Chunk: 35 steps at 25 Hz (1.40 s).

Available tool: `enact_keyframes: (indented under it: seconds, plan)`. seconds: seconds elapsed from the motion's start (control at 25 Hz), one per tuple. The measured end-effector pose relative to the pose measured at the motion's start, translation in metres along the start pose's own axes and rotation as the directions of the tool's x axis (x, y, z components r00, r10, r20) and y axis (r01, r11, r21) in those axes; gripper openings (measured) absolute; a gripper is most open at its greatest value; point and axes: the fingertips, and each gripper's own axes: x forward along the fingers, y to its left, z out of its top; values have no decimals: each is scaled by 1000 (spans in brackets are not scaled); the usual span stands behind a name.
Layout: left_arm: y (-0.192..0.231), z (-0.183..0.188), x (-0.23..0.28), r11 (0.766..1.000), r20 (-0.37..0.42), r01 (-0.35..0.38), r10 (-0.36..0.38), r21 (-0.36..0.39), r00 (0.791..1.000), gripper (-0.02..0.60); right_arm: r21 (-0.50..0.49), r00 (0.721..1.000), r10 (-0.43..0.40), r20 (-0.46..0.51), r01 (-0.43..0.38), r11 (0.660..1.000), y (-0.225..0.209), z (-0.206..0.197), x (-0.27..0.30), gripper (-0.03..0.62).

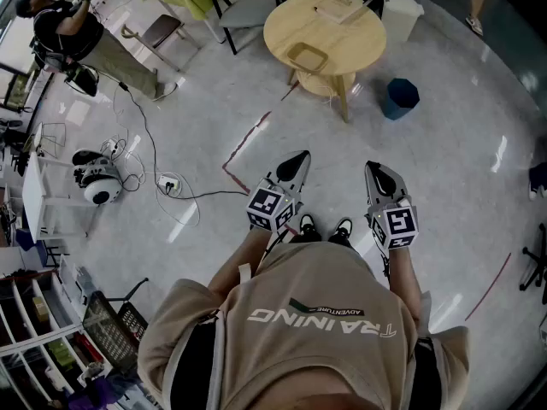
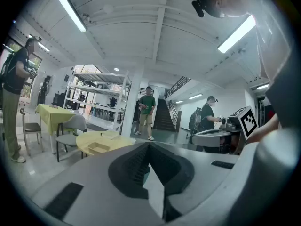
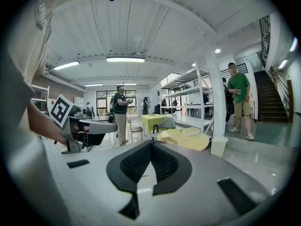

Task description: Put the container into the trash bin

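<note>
Spotting the container (image 1: 308,56) at 12 o'clock: shallow, tan, square, lying near the front edge of the round table (image 1: 286,20). Finding the blue bin (image 1: 400,97) at 1 o'clock, beside the table. Seeing wide open floor (image 1: 427,156) between. Holding the left gripper (image 1: 299,157) and right gripper (image 1: 373,169) at 6 o'clock, both squeezed shut on nothing.

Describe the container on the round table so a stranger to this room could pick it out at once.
Look to the round light-wood table on the pale floor ahead of the person. Near its front-left edge lies the shallow tan square container. It is open and tray-like, with a raised rim, unlike the flat pale box at the table's far edge.
</note>
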Motion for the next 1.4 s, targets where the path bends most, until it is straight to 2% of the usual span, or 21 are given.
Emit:
enact_keyframes:
  seconds: [0.2, 0.52, 0.92, 1.2, 1.4]
  plan:
    - [0, 5, -7, 1000, 18, 1, -1, 20, 1000, 2, 7, 1000, -25, 15, 24, 1000, -1, 0, 0, 3]
    - [18, 3, -23, 1000, 34, -15, 15, -3, 999, 1, 0, 999, -40, 6, 40, 999, 11, 3, 5, 3]
    - [48, 3, -20, 999, 22, 53, -53, 2, 998, 2, 10, 995, -90, -33, 90, 996, 26, 1, 23, 3]
    - [79, 0, -15, 997, -4, 74, -74, 4, 997, 2, 16, 992, -107, -71, 108, 994, 39, -8, 45, 3]
    - [94, -6, -4, 997, -18, 74, -74, -7, 997, 2, 31, 993, -89, -83, 92, 995, 35, -11, 67, 4]
